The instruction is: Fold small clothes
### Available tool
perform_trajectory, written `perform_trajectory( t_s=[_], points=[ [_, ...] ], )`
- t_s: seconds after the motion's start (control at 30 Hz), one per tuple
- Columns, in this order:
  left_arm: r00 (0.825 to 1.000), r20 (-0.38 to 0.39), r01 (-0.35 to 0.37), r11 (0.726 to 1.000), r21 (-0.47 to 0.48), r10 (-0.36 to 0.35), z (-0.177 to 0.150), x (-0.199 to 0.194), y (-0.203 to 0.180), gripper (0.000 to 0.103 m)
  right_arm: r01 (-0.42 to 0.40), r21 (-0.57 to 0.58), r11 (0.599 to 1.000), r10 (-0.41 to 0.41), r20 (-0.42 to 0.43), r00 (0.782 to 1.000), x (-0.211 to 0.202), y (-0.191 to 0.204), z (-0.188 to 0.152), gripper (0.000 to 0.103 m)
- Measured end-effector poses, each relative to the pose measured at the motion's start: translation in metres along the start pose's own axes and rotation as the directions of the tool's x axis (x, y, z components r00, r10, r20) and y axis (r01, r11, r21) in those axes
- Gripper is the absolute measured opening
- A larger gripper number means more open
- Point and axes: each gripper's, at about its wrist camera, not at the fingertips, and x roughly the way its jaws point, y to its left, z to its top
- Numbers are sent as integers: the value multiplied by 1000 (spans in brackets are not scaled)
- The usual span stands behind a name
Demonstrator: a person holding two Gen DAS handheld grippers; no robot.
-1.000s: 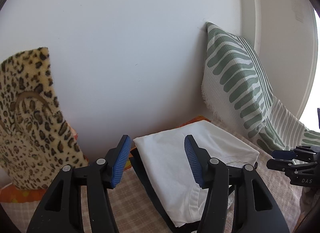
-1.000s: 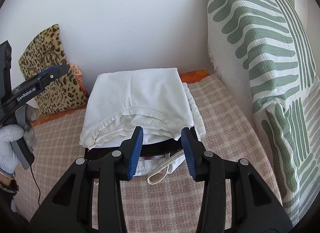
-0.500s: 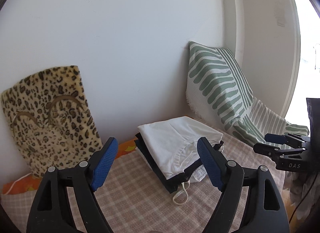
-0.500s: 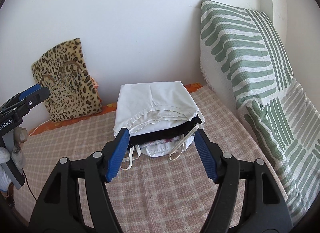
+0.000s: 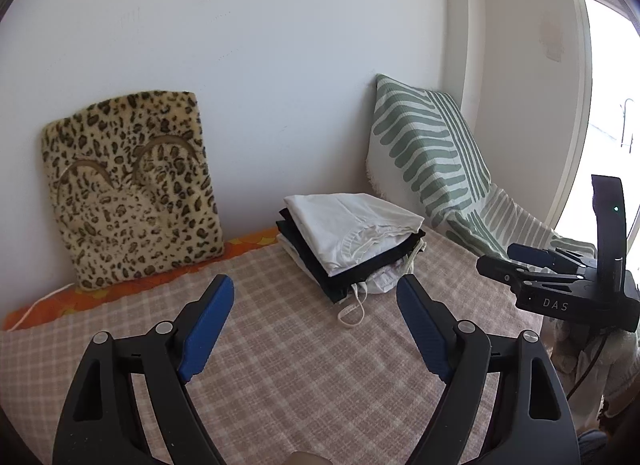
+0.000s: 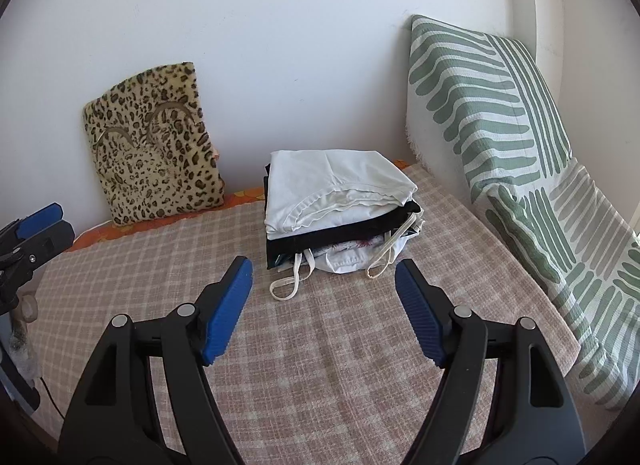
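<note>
A stack of folded clothes (image 5: 352, 241) sits on the checked pink bedspread (image 5: 280, 345) near the wall: a white garment on top, a black one under it, a white one with loose straps at the bottom. It also shows in the right wrist view (image 6: 336, 197). My left gripper (image 5: 316, 317) is open and empty, held back from the stack. My right gripper (image 6: 324, 305) is open and empty, also short of the stack; it shows at the right of the left wrist view (image 5: 520, 261).
A leopard-print cushion (image 5: 132, 193) leans on the white wall at the left. A green-and-white striped pillow (image 6: 500, 129) leans at the right. An orange sheet edge (image 5: 48, 305) shows along the wall. A window is at far right.
Both grippers have pulled back from the stack and opened wider. The stack stays in place, now farther away in both views.
</note>
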Motion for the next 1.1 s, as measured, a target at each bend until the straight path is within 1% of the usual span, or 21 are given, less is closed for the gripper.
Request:
perform_trajectory(
  t_s=[0.1, 0.2, 0.3, 0.33, 0.37, 0.43, 0.57, 0.63, 0.67, 0.7, 0.83, 0.9, 1.0, 1.1],
  points=[
    [1000, -3, -10, 1000, -27, 10, -19, -11, 6, 84, -27, 22, 999, 28, -17, 999, 1, 8, -17, 77],
    [999, -18, -37, 998, -47, 36, -36, -20, 11, 84, -26, 35, 999, 27, -28, 999, 4, 16, -32, 77],
    [999, -22, -30, 997, -68, 29, -51, -26, 18, 84, -27, 41, 999, 29, -46, 999, 7, 21, -43, 77],
    [999, -25, -34, 997, -74, 33, -56, -28, 20, 86, -28, 44, 999, 30, -48, 998, 7, 23, -47, 77],
    [999, -28, -44, 996, -75, 42, -60, -29, 21, 89, -24, 45, 999, 26, -47, 999, 7, 24, -50, 77],
    [997, -25, -68, 996, -62, 66, -70, -33, 22, 92, -12, 39, 999, 13, -44, 999, 7, 28, -55, 77],
    [995, -20, -96, 994, -47, 95, -84, -39, 25, 92, -5, 32, 999, 7, -52, 999, 9, 35, -65, 78],
    [995, -16, -96, 994, -53, 95, -89, -41, 27, 93, -6, 38, 999, 9, -59, 998, 11, 37, -70, 82],
    [995, -19, -94, 994, -54, 93, -90, -41, 27, 93, -6, 41, 999, 9, -59, 998, 11, 38, -72, 85],
    [995, -24, -94, 994, -51, 93, -91, -40, 28, 93, -7, 42, 999, 9, -56, 998, 11, 39, -74, 86],
    [990, -26, -138, 990, -25, 137, -96, -40, 27, 94, 5, 28, 1000, -4, -29, 1000, 7, 47, -81, 87],
    [990, -34, -138, 990, -33, 137, -100, -40, 28, 94, 12, 15, 1000, -11, -16, 1000, 3, 51, -84, 89],
    [989, -56, -137, 990, -46, 134, -107, -37, 30, 94, 20, 4, 1000, -20, 5, 1000, -3, 57, -88, 90],
    [987, -71, -144, 989, -33, 141, -113, -33, 30, 94, 21, -1, 1000, -21, 22, 1000, -8, 61, -91, 90]
  ],
)
